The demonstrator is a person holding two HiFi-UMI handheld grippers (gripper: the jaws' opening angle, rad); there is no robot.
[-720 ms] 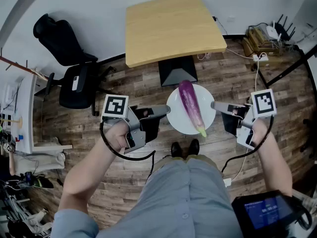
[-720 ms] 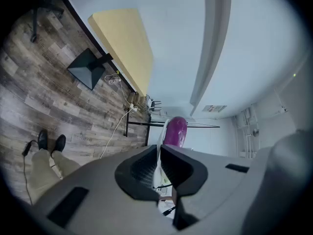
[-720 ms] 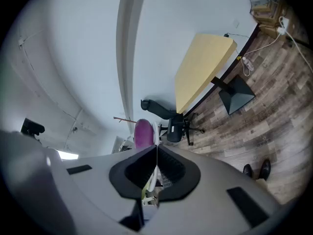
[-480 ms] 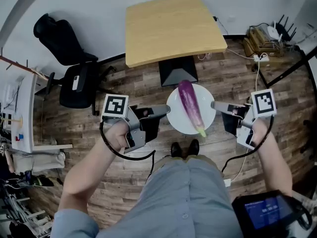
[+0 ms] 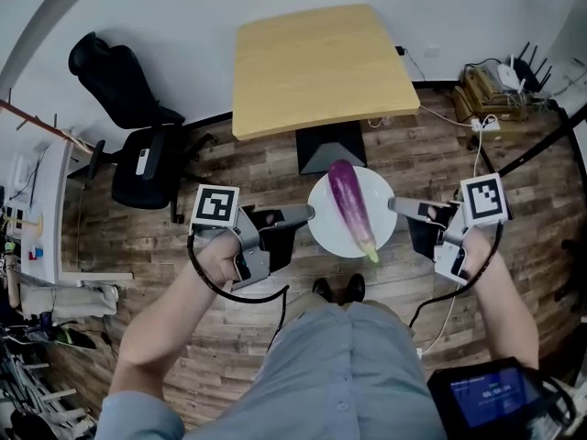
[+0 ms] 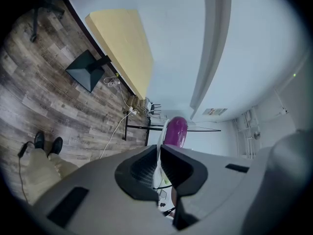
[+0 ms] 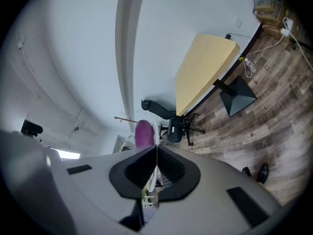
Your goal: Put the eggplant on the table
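A purple eggplant (image 5: 347, 203) with a green stem end lies on a round white plate (image 5: 380, 194) held in the air above the wood floor. My left gripper (image 5: 310, 213) is shut on the plate's left rim, and my right gripper (image 5: 393, 203) is shut on its right rim. In the left gripper view the plate's edge (image 6: 165, 129) runs between the closed jaws of the left gripper (image 6: 159, 149), with the eggplant (image 6: 175, 130) beyond. The right gripper view shows the same: the right gripper (image 7: 156, 149) clamps the rim (image 7: 154, 173), the eggplant (image 7: 143, 133) behind it. The light wooden table (image 5: 321, 62) stands ahead, its top bare.
The table's black base (image 5: 330, 145) stands just beyond the plate. A black office chair (image 5: 138, 149) is at the left, cables and boxes (image 5: 486, 85) at the right wall. The person's shoes (image 5: 336, 288) are under the plate.
The table has come slightly nearer in the head view and the whole scene has slid down a little. Both grippers keep their hold on the plate; the eggplant has not shifted on it.
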